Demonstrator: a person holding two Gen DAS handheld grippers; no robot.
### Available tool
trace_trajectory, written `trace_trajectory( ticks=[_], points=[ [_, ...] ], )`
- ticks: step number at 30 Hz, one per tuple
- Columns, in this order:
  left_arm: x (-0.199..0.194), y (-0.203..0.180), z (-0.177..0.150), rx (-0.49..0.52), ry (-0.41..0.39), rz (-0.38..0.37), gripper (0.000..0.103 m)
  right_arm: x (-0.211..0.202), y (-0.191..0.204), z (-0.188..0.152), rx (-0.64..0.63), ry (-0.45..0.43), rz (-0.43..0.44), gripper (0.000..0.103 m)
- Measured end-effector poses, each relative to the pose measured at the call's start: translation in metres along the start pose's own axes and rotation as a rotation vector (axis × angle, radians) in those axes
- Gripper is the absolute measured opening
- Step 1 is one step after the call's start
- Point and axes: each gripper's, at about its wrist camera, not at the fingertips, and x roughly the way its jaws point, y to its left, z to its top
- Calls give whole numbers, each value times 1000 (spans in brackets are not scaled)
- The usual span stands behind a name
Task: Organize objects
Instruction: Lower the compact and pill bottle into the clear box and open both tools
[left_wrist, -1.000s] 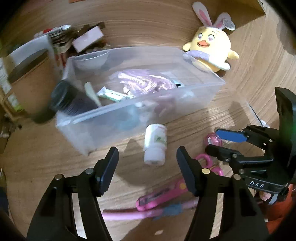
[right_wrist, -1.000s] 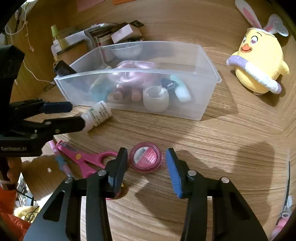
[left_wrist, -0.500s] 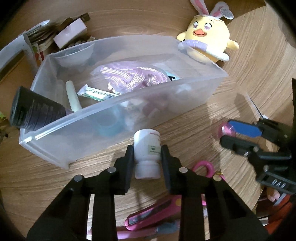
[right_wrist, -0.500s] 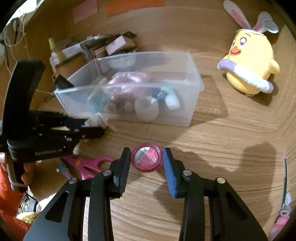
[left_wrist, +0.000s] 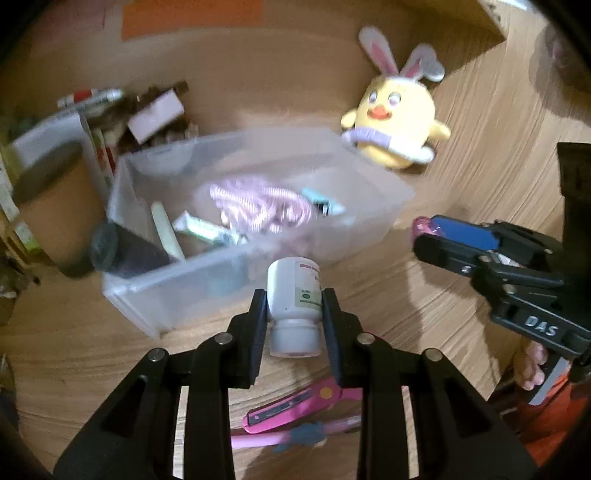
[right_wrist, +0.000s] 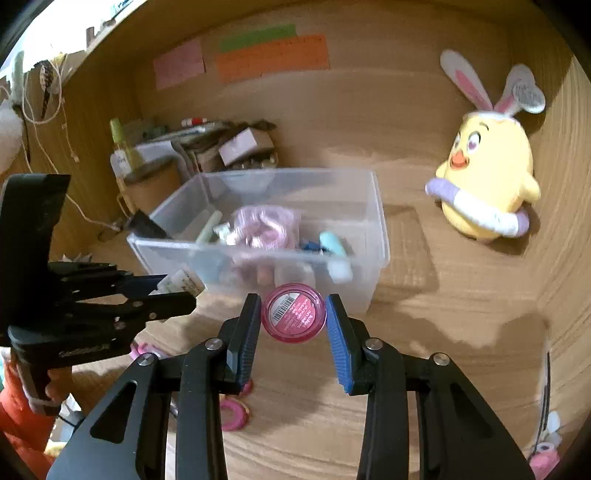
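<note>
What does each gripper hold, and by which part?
The left gripper holds a white bottle by its sides near the cap. The right gripper holds a pink jar by its round side wall.

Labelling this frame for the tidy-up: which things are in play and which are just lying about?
In play:
- white bottle, clamped in left gripper
- pink jar, clamped in right gripper
- clear bin, already part filled
- pink scissors, on the desk, probably next

Lying about:
- chick plush
- sticky notes
- back clutter
</note>
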Motion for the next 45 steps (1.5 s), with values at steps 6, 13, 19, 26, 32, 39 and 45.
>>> trace_trajectory(
  ticks=[6, 13, 19, 26, 32, 39, 45],
  points=[
    [-24, 2, 18, -9, -85, 9, 29, -3, 4, 19, -9, -57, -9, 33],
    [-29, 10, 40, -33, -139, 35, 29, 17, 1, 43, -2, -65, -38, 33],
    [-6, 24, 54, -65, -98, 64, 29, 45, -2, 53, 16, -17, -36, 33],
    [18, 29, 59, -46, -57, 100, 29, 68, -4, 50, 26, 24, -54, 33],
    [19, 28, 59, -33, -57, 104, 29, 79, -6, 47, 37, 56, -31, 33],
    [15, 27, 59, -27, -57, 109, 34, 75, -2, 45, 21, 52, -34, 42],
    [5, 21, 56, -9, -76, 109, 43, 63, 0, 45, 18, 28, -31, 45]
  ],
)
